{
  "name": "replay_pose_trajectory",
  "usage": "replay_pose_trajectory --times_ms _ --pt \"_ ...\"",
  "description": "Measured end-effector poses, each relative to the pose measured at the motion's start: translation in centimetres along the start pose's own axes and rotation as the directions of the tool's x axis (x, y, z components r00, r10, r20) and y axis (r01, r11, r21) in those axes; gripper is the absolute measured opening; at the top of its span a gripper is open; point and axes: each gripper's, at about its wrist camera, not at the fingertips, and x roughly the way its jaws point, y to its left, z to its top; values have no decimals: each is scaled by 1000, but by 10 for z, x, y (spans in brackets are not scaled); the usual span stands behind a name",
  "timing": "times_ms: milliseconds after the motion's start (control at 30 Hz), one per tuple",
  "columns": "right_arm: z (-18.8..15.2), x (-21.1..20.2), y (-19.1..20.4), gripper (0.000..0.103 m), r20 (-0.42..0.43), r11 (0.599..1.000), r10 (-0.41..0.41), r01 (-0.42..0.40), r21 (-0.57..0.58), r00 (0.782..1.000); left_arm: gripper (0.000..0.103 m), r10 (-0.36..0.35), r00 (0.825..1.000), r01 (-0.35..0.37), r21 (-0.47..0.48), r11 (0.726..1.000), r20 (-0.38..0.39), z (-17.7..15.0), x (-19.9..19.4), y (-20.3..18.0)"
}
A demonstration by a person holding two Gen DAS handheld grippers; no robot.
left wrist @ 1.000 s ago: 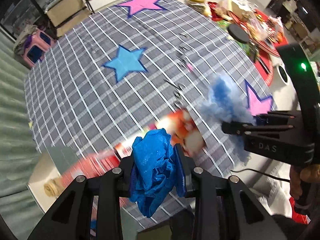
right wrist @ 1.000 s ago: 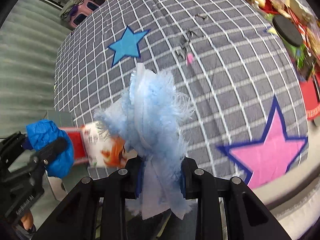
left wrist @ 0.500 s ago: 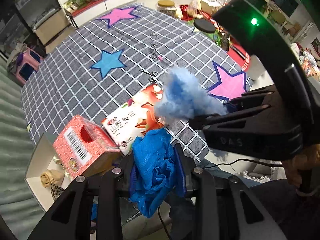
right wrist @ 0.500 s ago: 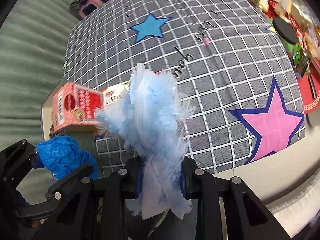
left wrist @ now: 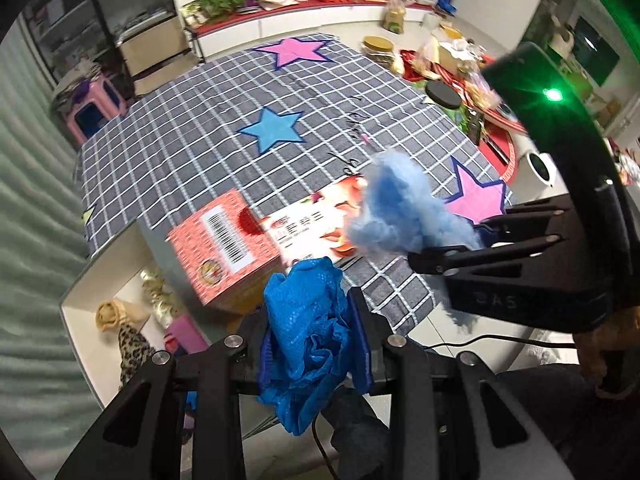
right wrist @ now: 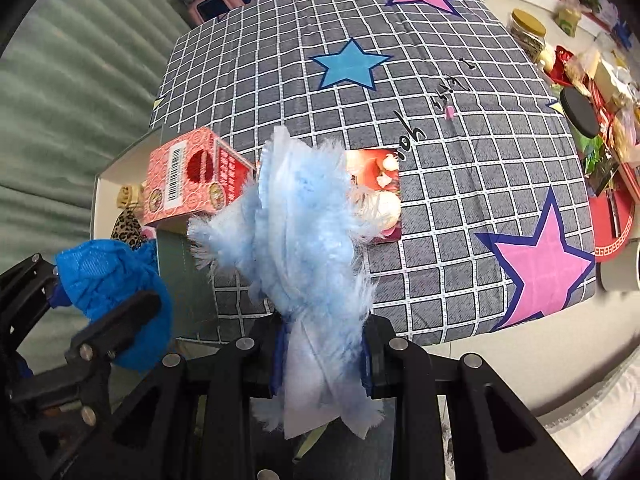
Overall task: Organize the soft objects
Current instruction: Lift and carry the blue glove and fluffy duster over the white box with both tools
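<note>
Since a second ago both grippers have risen and drawn back from the checked star-print tablecloth, so the whole table edge, the red tissue box and the white open box below now show. The left gripper is clamped on a crumpled dark blue mesh cloth; the right gripper pinches a pale blue fluffy cloth. Both cloths hang clear of the table. Each bundle is held only at a fold, so a loose tail could snag on the tissue box or slip free during a quick swing.
</note>
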Motion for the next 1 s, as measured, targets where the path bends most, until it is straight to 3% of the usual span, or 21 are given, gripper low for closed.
replay_pose_trajectory --times_ms 567,1000 --pt "10 -5 61 30 13 988 -48 50 -147 999 35 34 998 -26 -174 984 44 -34 -15 58" --pt "23 -8 111 30 30 964 -39 46 -262 999 35 91 996 -79 -359 930 16 -78 -17 115"
